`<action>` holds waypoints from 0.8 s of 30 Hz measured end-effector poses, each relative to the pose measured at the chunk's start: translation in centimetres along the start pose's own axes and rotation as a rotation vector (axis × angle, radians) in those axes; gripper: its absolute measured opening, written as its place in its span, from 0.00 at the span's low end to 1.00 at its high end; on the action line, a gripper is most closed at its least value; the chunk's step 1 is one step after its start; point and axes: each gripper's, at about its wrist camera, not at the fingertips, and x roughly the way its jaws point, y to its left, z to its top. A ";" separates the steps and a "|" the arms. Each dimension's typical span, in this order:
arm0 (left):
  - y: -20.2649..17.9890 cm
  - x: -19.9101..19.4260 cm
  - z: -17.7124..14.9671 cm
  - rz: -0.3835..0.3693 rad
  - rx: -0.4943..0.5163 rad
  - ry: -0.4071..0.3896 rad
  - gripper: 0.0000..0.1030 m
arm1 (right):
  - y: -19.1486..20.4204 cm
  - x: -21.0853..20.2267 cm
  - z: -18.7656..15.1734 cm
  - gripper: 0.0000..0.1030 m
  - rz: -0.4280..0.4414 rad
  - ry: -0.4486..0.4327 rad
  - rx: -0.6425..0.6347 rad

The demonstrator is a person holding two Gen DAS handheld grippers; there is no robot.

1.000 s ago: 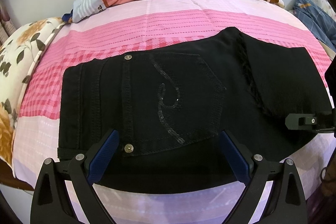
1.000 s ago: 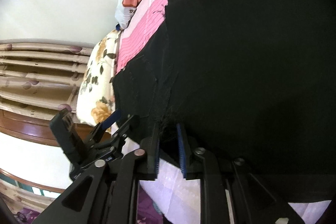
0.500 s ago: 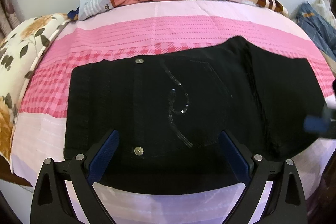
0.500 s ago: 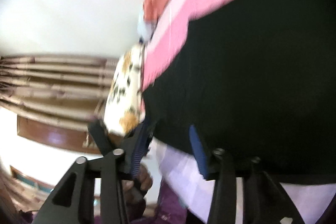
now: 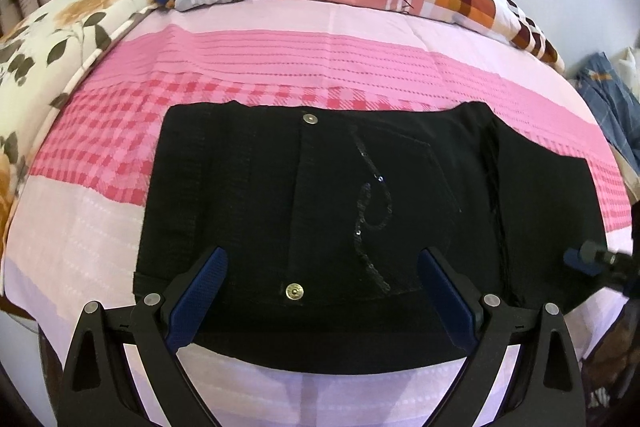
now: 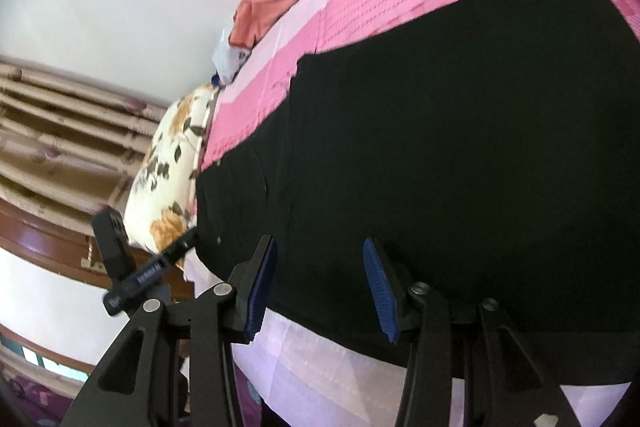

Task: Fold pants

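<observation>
Pants (image 5: 360, 227), black and already folded into a compact block, lie flat on the pink bed (image 5: 280, 67) near its front edge. From the left, my left tool (image 5: 320, 291) hovers over the waistband end, spread wide and holding nothing. My right tool (image 6: 320, 283) hangs over the other end, also spread and empty. Folding looks nearly finished; next I'd judge whether one more fold or a smoothing pass is needed.
</observation>
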 end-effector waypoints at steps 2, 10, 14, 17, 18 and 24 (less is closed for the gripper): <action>0.1 -0.1 0.0 -0.003 -0.008 0.000 0.93 | 0.2 0.3 -0.3 0.43 0.002 0.020 -0.016; -0.2 -0.6 0.3 0.024 0.036 -0.002 0.93 | 1.9 1.7 -2.0 0.43 -0.039 0.073 -0.098; 1.7 -1.8 1.0 0.026 -0.003 -0.019 0.93 | 2.6 1.8 -2.3 0.43 -0.044 0.076 -0.134; 4.6 -2.6 1.3 0.049 -0.051 -0.025 0.93 | 2.7 1.6 -2.5 0.43 -0.024 0.076 -0.131; 5.5 -2.8 1.4 0.058 -0.066 -0.026 0.93 | 2.8 1.5 -2.5 0.43 -0.021 0.069 -0.133; 12.5 -3.0 1.1 -0.058 -0.183 0.009 0.93 | 3.2 -0.4 -2.0 0.43 -0.054 -0.041 -0.151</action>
